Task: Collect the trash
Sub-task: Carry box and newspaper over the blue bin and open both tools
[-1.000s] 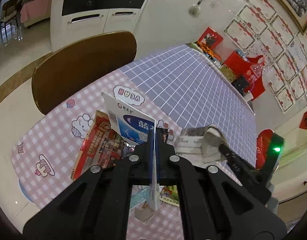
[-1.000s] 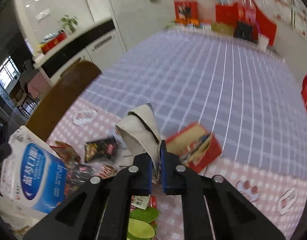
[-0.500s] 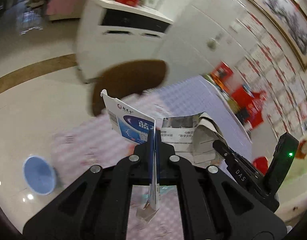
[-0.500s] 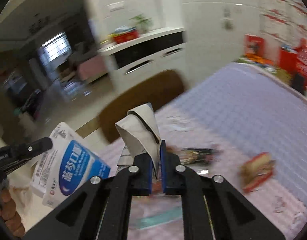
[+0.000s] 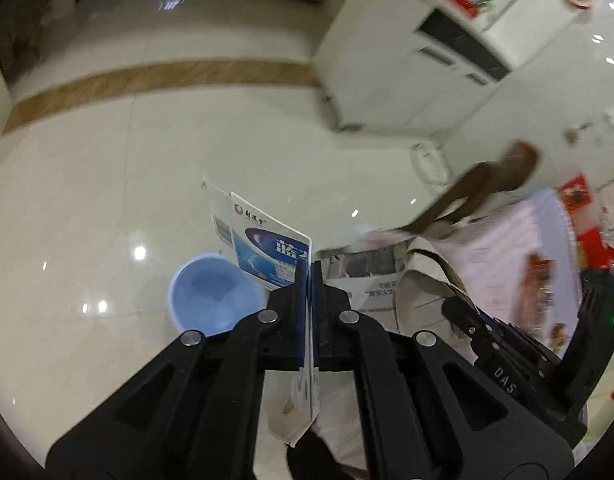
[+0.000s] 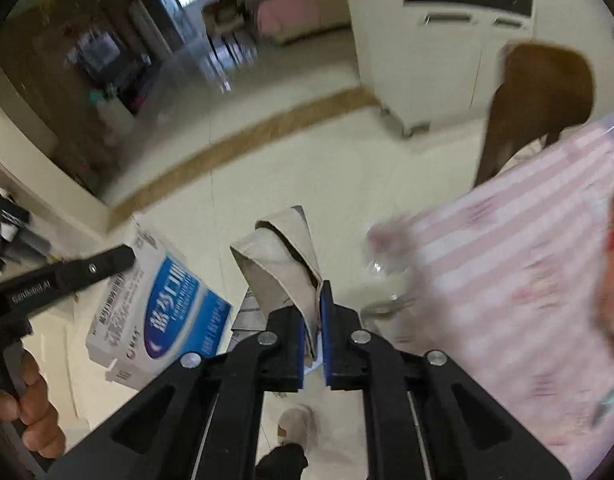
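My left gripper (image 5: 306,276) is shut on a flattened white and blue box (image 5: 263,240), which sticks up past its fingers. It also shows at the lower left of the right wrist view as the white and blue box (image 6: 159,312). My right gripper (image 6: 313,300) is shut on a folded grey-white carton (image 6: 279,260); the left wrist view shows that carton (image 5: 387,276) to the right. A round light-blue bin (image 5: 211,296) stands on the floor just below and left of the left gripper.
The pink checked tablecloth (image 6: 527,248) with blurred litter on it fills the right side. A brown chair (image 6: 539,96) stands at the table's edge, a white cabinet (image 6: 435,48) behind it. A person's hand (image 6: 31,412) and shoe (image 6: 297,424) show over the glossy pale floor (image 5: 107,168).
Both grippers swung away from the table with their items still held. The tabletop and chair slid to the right, and the floor and blue bin came into view.
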`<control>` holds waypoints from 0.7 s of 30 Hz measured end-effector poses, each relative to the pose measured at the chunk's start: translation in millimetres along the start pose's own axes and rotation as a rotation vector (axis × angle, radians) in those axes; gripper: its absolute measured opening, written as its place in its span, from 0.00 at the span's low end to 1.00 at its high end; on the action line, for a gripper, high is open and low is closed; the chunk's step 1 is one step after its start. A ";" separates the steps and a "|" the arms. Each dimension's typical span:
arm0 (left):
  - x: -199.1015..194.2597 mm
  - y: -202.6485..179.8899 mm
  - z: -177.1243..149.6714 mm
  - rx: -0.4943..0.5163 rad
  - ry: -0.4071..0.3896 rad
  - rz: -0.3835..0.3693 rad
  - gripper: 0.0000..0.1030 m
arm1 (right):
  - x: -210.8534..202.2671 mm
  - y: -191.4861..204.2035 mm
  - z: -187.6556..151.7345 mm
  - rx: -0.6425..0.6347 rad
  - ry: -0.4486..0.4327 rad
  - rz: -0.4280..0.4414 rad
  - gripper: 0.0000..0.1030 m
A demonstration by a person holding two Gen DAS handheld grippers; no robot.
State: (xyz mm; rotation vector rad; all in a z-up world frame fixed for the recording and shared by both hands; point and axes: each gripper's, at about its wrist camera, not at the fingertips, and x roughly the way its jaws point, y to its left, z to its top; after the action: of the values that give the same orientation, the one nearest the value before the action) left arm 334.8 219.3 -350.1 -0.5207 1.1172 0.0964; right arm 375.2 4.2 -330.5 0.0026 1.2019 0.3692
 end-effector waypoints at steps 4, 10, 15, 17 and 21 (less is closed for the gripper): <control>79.3 56.4 -5.4 -0.036 0.096 0.044 0.02 | 81.1 19.4 -18.1 0.015 0.100 -0.058 0.07; 168.9 99.0 -10.4 -0.049 0.199 0.049 0.02 | 162.1 23.3 -45.6 0.057 0.207 -0.126 0.07; 215.6 124.4 -27.4 -0.090 0.315 0.065 0.02 | 190.4 18.6 -63.8 0.094 0.252 -0.151 0.07; 226.0 130.5 -31.8 -0.111 0.360 0.071 0.03 | 196.8 24.0 -69.5 0.101 0.262 -0.149 0.07; 221.3 138.7 -37.4 -0.129 0.381 0.071 0.03 | 203.4 34.0 -72.9 0.105 0.279 -0.134 0.07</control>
State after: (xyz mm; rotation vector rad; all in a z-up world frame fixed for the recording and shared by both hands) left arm 357.0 284.0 -604.9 -0.6314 1.5091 0.1350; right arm 362.1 79.2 -535.5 -0.0395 1.4881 0.1921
